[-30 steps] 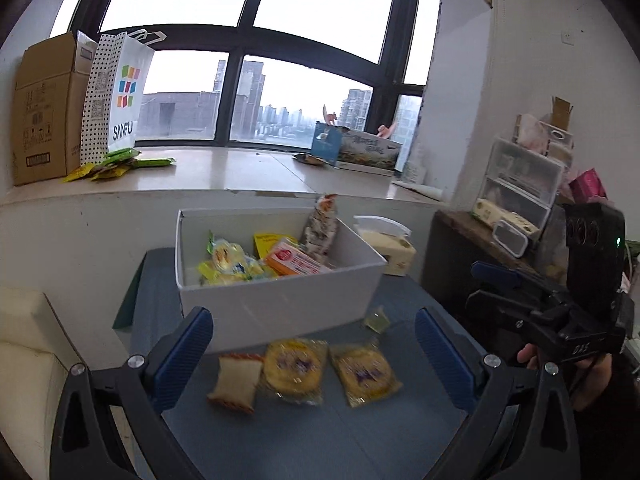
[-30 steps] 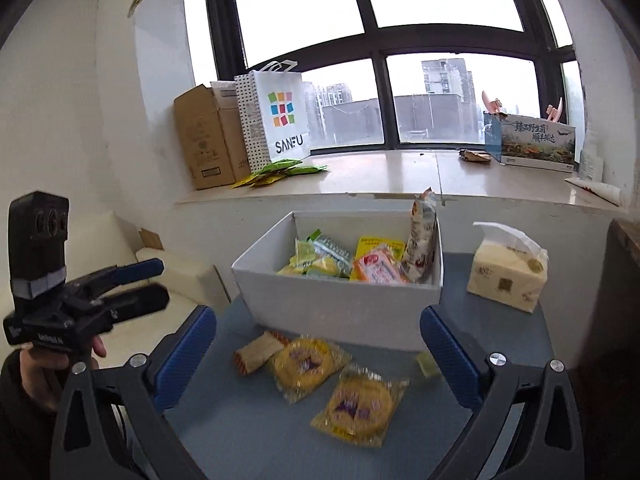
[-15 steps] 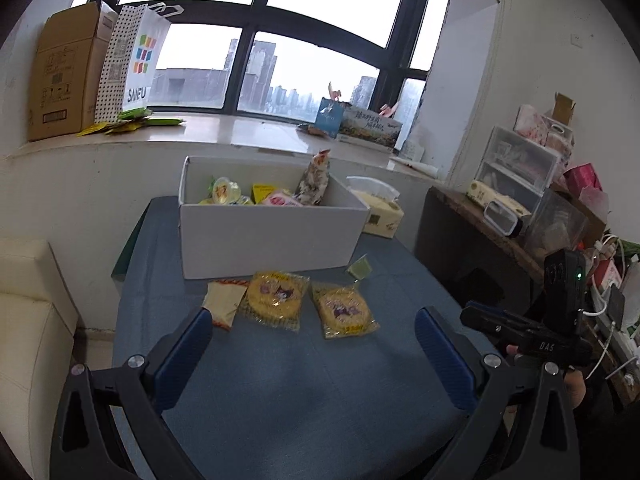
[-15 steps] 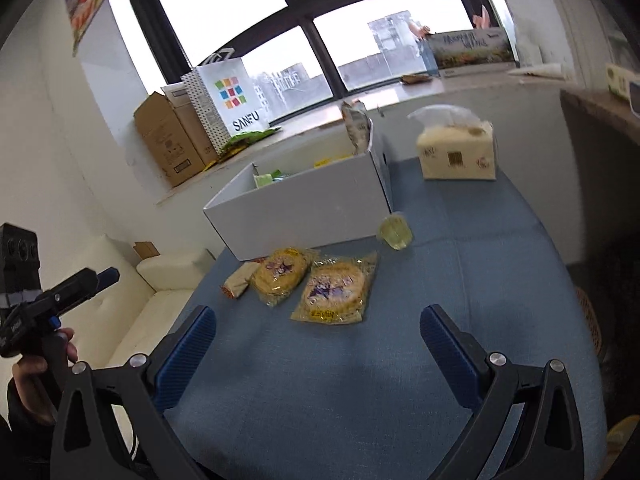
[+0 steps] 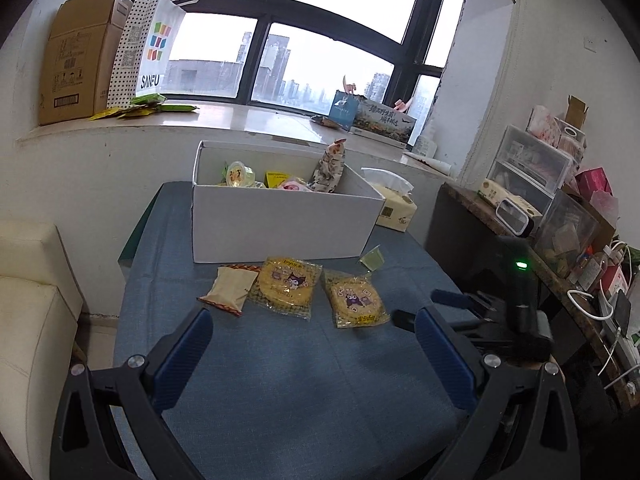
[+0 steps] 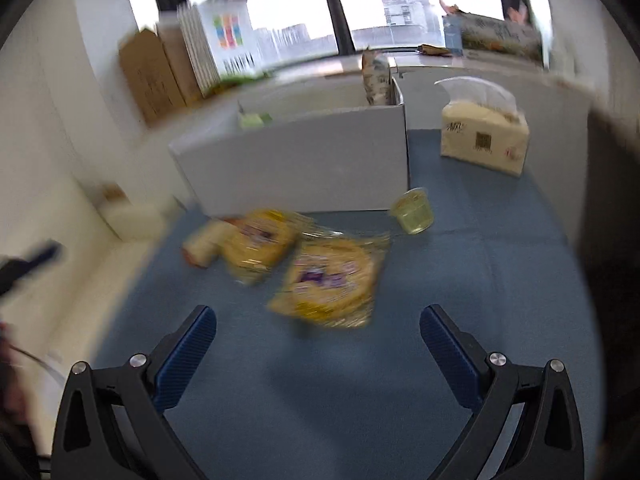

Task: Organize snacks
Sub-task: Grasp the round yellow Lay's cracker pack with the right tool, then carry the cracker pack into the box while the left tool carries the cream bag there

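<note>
Three flat snack packets (image 5: 294,294) lie in a row on the blue table (image 5: 304,380), just near of the white box (image 5: 280,224) of snacks. The right wrist view, blurred, shows the green jelly cup (image 6: 413,210) clearly. A far bag (image 5: 154,56) reads "SANFU". Both the left gripper (image 5: 310,344) and right gripper (image 6: 318,340) are spread, empty, and closer to the packets than half a second ago.

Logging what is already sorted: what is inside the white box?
Inside the white box: a jelly cup, a yellow packet, a pink packet and an upright patterned bag. The front wall hides anything lower.
</note>
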The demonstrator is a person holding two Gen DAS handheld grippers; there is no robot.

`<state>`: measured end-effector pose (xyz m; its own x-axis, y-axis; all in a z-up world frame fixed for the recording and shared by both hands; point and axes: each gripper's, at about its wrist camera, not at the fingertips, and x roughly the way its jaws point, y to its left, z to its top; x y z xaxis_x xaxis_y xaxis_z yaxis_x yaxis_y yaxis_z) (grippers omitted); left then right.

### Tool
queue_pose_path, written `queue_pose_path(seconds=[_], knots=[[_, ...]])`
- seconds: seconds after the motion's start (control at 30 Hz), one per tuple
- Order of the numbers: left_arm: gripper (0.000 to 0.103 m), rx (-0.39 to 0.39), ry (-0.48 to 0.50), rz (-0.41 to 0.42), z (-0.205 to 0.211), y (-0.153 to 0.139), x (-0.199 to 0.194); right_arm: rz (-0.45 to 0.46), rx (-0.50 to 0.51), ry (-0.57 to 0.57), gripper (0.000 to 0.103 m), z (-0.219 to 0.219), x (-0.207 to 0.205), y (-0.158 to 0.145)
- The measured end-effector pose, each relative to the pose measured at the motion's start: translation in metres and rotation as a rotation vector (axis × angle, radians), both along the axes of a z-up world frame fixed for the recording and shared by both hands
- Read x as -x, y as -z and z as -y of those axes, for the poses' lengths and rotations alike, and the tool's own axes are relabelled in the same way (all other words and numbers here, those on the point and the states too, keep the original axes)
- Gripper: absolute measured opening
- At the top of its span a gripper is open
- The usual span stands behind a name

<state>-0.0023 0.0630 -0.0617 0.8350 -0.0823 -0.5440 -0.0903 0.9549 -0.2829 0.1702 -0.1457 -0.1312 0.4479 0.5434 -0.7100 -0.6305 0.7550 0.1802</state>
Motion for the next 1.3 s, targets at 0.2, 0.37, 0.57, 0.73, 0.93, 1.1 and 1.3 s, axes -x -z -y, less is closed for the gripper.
queue_pose_path(seconds=[0.2,0.37,0.57,0.73,0.93,1.1,1.3], knots=[[0.103,0.013,-0.015,-0.023,-0.005,0.008,0.0,-0.035,0.146,-0.015,0.103,-0.051,-0.031,0.028],[0.103,0.018,-0.024,-0.033,-0.009,0.013,0.001,-0.018,0.246,0.007,0.103,-0.071,-0.042,0.047],[0.103,0.02,-0.026,-0.052,-0.008,0.02,-0.001,-0.062,0.238,0.025,0.103,-0.073,-0.049,0.056],[0.103,0.016,-0.025,-0.086,-0.006,0.029,-0.006,-0.034,0.219,0.035,0.103,-0.07,-0.044,0.056],[0.103,0.004,-0.023,-0.104,-0.002,0.033,-0.009,-0.031,0.211,0.028,0.082,-0.064,-0.04,0.049],[0.103,-0.003,-0.03,-0.116,-0.006,0.038,-0.013,-0.063,0.125,0.054,0.076,-0.044,-0.032,0.043],[0.103,-0.045,0.001,-0.174,-0.023,0.061,-0.052,-0.035,0.027,0.029,0.077,-0.02,0.002,0.016]])
